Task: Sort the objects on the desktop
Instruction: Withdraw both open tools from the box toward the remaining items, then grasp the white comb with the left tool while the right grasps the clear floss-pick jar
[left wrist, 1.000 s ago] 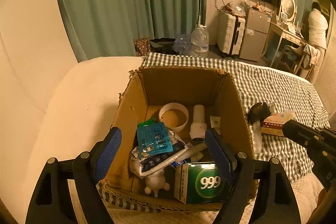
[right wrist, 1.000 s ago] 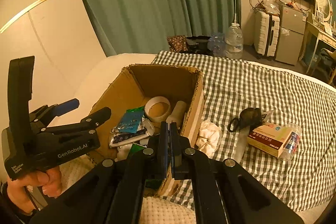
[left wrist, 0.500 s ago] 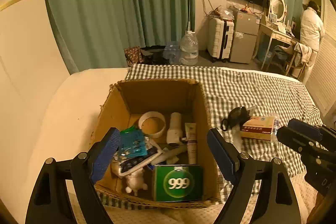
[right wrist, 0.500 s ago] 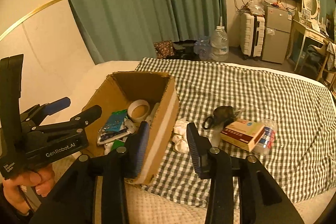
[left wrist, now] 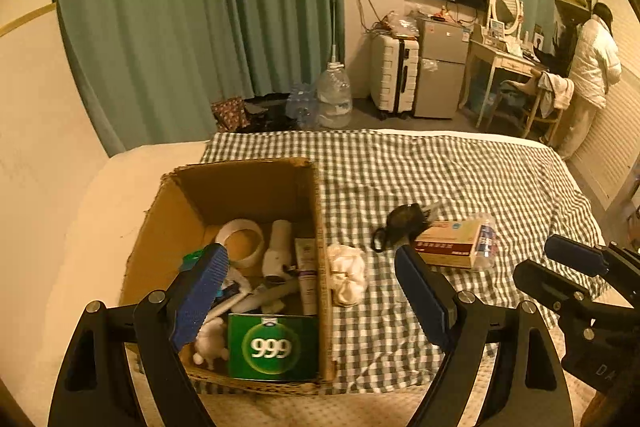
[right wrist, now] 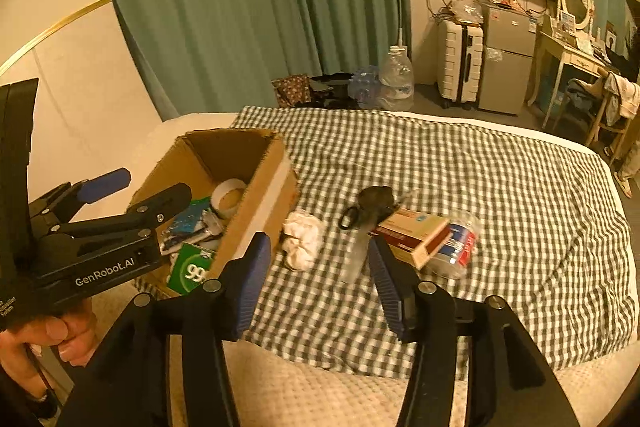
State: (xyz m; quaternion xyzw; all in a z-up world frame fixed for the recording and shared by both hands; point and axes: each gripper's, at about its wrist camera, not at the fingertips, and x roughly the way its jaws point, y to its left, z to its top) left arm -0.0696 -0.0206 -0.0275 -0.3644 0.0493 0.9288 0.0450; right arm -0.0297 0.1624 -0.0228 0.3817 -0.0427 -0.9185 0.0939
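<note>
An open cardboard box (left wrist: pixel 240 183) stands on the bed at the left and holds a green "999" carton (left wrist: pixel 274 347), a tape roll (left wrist: pixel 242 241) and several small items. Right of it on the checked blanket (left wrist: pixel 460 179) lie a crumpled white cloth (right wrist: pixel 302 237), a black object (right wrist: pixel 370 205), a tan and red carton (right wrist: pixel 414 233) and a plastic bottle (right wrist: pixel 460 247). My left gripper (left wrist: pixel 310 267) hangs open over the box's right wall with nothing in it. My right gripper (right wrist: pixel 318 247) is above the cloth. Its jaws are opening and nothing is between them.
Green curtains, a water jug (left wrist: pixel 334 95), a suitcase (left wrist: pixel 394 77) and a small fridge (left wrist: pixel 440 67) stand beyond the bed. A person in white (left wrist: pixel 592 67) stands at a dressing table far right. A hand (right wrist: pixel 60 339) holds the left gripper.
Both grippers have drawn back and to the right, so the box sits further left in each view. The right gripper's jaws went from shut to apart. The left jaws stay wide.
</note>
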